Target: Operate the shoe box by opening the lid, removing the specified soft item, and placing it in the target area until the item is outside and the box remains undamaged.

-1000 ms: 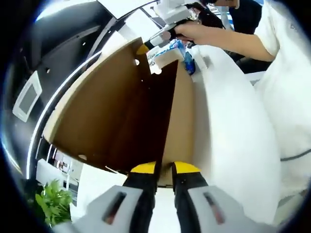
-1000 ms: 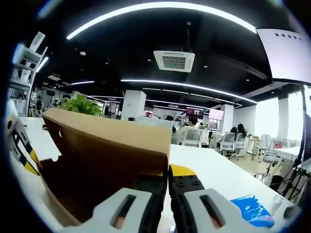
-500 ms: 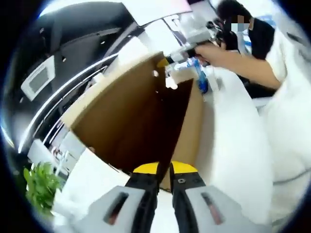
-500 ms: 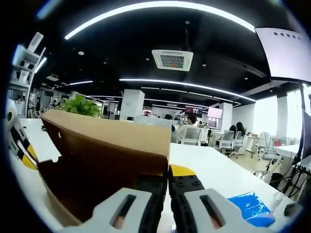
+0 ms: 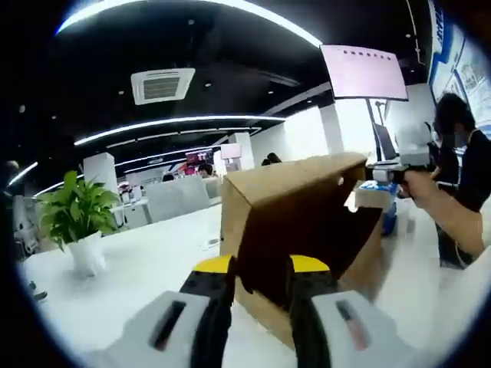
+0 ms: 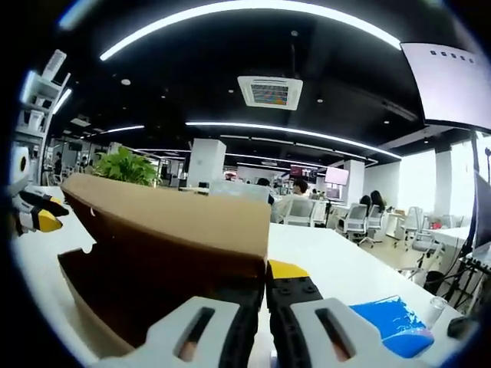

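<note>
Shoe box (image 5: 307, 222), plain brown cardboard, lid (image 6: 169, 218) pinched by right jaws; left jaws apart.

Left gripper view close and low at one end of the shoe box (image 5: 307, 222), facing its dark inside, right gripper view close at the opposite end, both sharing the shoe box (image 6: 161, 245) and white table (image 5: 130, 268).

This is an open-plan office. Long curved light strips (image 6: 253, 15) cross a dark ceiling at the top, beside a ceiling air-conditioning cassette (image 6: 270, 92). White desks (image 6: 345, 272) fill the floor, with seated people (image 6: 301, 201) and office chairs (image 6: 359, 224) at centre right. A potted plant (image 5: 75, 222) stands at left, a wall screen (image 5: 364, 71) upper right.
</note>
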